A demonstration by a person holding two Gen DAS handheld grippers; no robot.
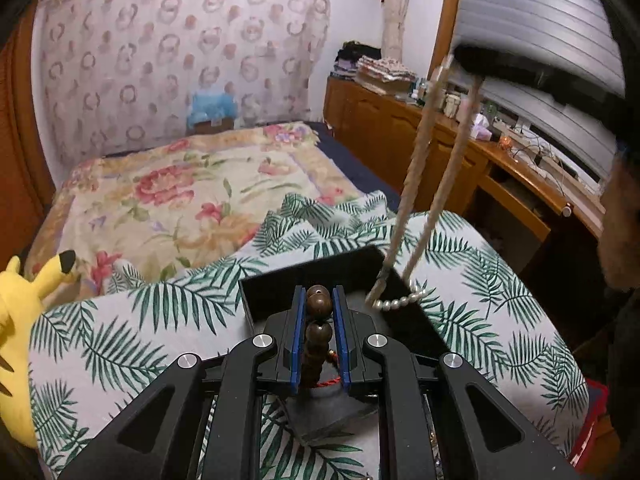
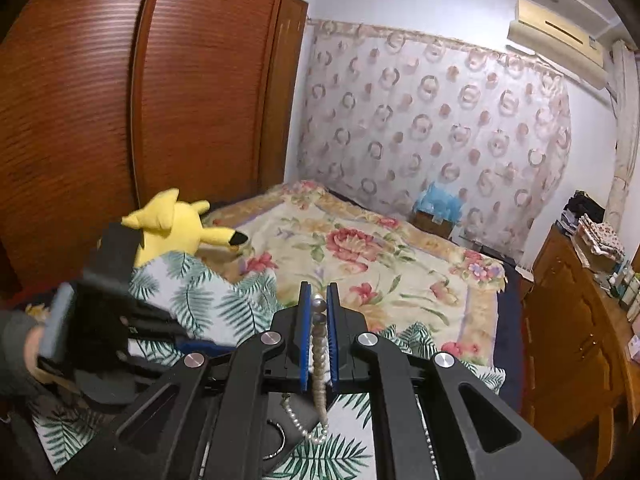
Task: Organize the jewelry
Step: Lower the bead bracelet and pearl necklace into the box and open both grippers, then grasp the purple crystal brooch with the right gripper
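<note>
My left gripper (image 1: 319,294) is shut on a string of brown wooden beads (image 1: 319,332) with a red cord under it. It hangs just over a black jewelry box (image 1: 320,276) lying on a palm-leaf cloth (image 1: 160,320). My right gripper (image 2: 318,294) is shut on a pearl necklace (image 2: 319,350). In the left wrist view the pearl necklace (image 1: 420,184) hangs in two long strands from the upper right, and its low loop rests on the box's right edge. The right wrist view shows the left gripper (image 2: 104,320) blurred at the left, held by a hand.
A flowered bedspread (image 1: 192,184) covers the bed behind the leaf cloth. A yellow plush toy (image 1: 24,308) sits at the left edge. A wooden dresser (image 1: 460,136) with clutter runs along the right. Wooden wardrobe doors (image 2: 120,100) stand at the left.
</note>
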